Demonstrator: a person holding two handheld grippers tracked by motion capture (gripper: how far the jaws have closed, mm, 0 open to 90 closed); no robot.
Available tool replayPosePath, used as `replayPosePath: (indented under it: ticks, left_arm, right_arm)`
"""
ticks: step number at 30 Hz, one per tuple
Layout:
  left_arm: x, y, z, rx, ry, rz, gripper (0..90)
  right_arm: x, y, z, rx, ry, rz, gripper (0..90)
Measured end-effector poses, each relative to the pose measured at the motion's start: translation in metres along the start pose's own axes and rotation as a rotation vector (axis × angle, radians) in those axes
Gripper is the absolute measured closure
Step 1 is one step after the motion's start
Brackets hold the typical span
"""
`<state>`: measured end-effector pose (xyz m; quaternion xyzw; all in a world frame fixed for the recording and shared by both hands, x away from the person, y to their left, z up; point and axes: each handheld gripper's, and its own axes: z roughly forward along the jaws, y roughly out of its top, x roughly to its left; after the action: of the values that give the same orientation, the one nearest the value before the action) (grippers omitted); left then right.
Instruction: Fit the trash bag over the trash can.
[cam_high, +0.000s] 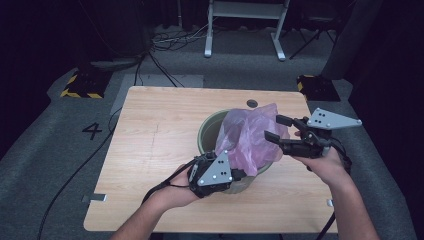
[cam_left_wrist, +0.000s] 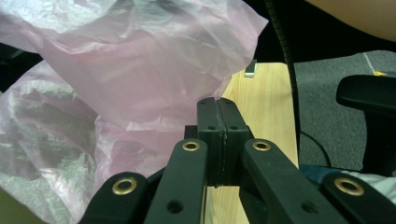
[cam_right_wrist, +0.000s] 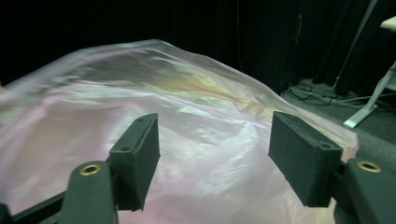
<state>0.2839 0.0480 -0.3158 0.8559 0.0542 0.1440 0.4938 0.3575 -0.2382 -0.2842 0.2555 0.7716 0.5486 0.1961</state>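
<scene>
A thin pink plastic bag (cam_high: 250, 137) billows up out of a round olive bin (cam_high: 207, 130) on the wooden table (cam_high: 160, 135). At the bin's near side my left gripper (cam_high: 242, 174) is shut, its jaws pressed together on the bag's lower edge (cam_left_wrist: 140, 70); the film runs right into the left gripper's tips (cam_left_wrist: 217, 109). My right gripper (cam_high: 275, 127) hovers at the bag's right side, open. In the right gripper view its jaws (cam_right_wrist: 215, 154) stand wide apart with the bag (cam_right_wrist: 210, 116) spread just beyond them, and nothing is pinched between the pads.
A small round grommet (cam_high: 252, 103) sits in the table behind the bin. The left half of the table is bare wood. On the floor beyond are a white desk frame (cam_high: 245, 30), cables and yellow-black striped bases (cam_high: 80, 85).
</scene>
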Motion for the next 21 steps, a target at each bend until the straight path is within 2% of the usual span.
replayPosePath:
  ticks: [2, 4, 6, 7, 9, 11, 12, 14, 15, 18, 21]
  left_arm:
    - [0.000, -0.001, -0.003, -0.003, 0.004, -0.004, 89.5]
    - [0.002, -0.001, -0.004, 0.000, -0.007, -0.014, 89.4]
    - [0.003, -0.002, -0.005, 0.000, -0.006, -0.022, 89.3]
    - [0.004, -0.003, -0.005, -0.002, -0.006, -0.027, 89.3]
    - [0.005, -0.004, -0.004, -0.010, -0.005, -0.035, 89.4]
    - [0.007, -0.006, -0.004, -0.014, 0.000, -0.045, 89.3]
    - [0.008, -0.008, -0.004, -0.014, -0.001, -0.050, 89.3]
    - [0.010, -0.009, -0.005, -0.013, 0.006, -0.060, 89.2]
    - [0.011, -0.010, -0.005, -0.014, 0.008, -0.068, 89.1]
    - [0.018, -0.012, -0.010, -0.017, 0.016, -0.095, 85.8]
    - [0.025, -0.016, -0.016, -0.038, 0.022, -0.123, 85.0]
  right_arm:
    - [-0.004, 0.002, 0.006, 0.025, 0.011, -0.006, 26.3]
    - [-0.004, 0.005, 0.009, 0.016, 0.033, -0.008, 26.4]
    - [0.000, 0.008, 0.014, 0.033, 0.019, -0.052, 27.9]
    - [0.001, 0.009, 0.016, 0.048, 0.016, -0.064, 30.9]
    - [0.003, 0.011, 0.020, 0.076, 0.049, -0.063, 42.5]
    - [0.004, 0.010, 0.024, 0.120, 0.066, -0.050, 62.5]
    - [0.005, 0.009, 0.027, 0.148, 0.073, -0.022, 70.5]
    - [0.006, 0.006, 0.028, 0.167, 0.093, -0.007, 86.3]
    - [0.008, 0.004, 0.027, 0.159, 0.100, -0.010, 90.0]
    - [0.010, 0.000, 0.023, 0.149, 0.122, 0.007, 90.0]
    - [0.012, -0.003, 0.019, 0.152, 0.127, 0.002, 90.0]
